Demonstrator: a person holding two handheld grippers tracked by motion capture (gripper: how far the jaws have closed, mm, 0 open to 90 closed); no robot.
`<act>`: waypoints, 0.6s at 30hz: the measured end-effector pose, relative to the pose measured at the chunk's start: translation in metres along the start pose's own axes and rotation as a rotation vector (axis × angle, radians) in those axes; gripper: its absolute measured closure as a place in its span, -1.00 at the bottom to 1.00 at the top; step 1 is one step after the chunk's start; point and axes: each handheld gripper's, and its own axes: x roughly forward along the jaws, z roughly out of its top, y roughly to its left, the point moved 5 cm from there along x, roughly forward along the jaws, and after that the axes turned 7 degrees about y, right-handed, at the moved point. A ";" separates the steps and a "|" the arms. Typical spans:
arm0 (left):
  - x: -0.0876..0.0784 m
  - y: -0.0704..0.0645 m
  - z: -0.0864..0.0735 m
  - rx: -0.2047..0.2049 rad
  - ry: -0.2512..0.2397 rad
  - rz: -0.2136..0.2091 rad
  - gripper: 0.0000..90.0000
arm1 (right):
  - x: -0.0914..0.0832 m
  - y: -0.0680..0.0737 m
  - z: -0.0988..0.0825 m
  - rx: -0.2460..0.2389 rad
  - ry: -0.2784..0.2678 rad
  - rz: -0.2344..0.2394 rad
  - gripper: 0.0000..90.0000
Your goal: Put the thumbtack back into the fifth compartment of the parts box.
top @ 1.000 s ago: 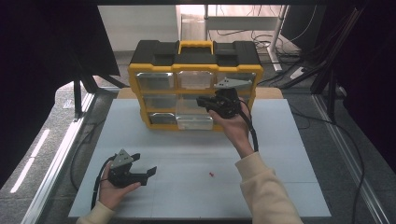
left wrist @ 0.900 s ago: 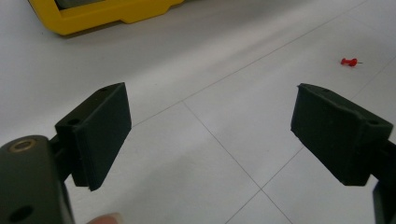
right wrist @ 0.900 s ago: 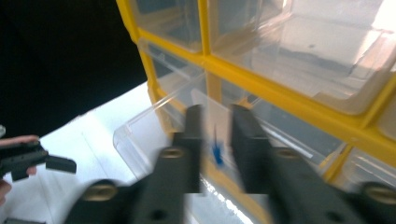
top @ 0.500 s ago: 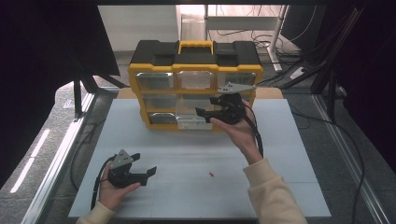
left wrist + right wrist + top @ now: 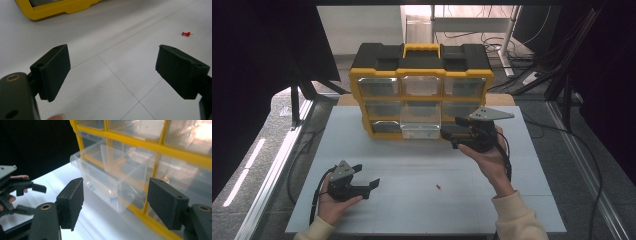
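A yellow and black organizer (image 5: pixel 422 75) with clear drawers stands at the back of the white table (image 5: pixel 422 215). Its bottom middle drawer (image 5: pixel 420 131) (image 5: pixel 105 185) is pulled partway out. My right gripper (image 5: pixel 452 133) (image 5: pixel 116 195) hovers just right of that drawer's front. Its jaws have just been opening and nothing is between them. A small red push pin (image 5: pixel 439 187) (image 5: pixel 185 33) lies on the table between the hands. My left gripper (image 5: pixel 366 176) (image 5: pixel 112 65) rests low at the front left, open and empty, with the pin ahead and to its right.
The other drawers of the organizer are pushed in. Cables and stand legs lie on the floor beyond the table's back right. Dark curtains flank both sides.
My right gripper has let go of the bottom middle drawer's front, opened its jaws, and drawn back to the right and nearer the person. The left gripper has stayed put.
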 end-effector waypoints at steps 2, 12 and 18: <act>0.000 0.000 0.001 0.000 -0.004 0.000 -0.72 | -0.003 0.000 -0.009 0.002 0.009 -0.003 -0.33; 0.000 -0.001 0.000 0.001 -0.002 0.000 -0.72 | -0.004 0.005 -0.050 -0.019 0.072 0.012 -0.33; 0.000 -0.002 0.001 -0.001 -0.002 0.000 -0.72 | -0.002 0.004 -0.077 -0.003 0.132 0.007 -0.33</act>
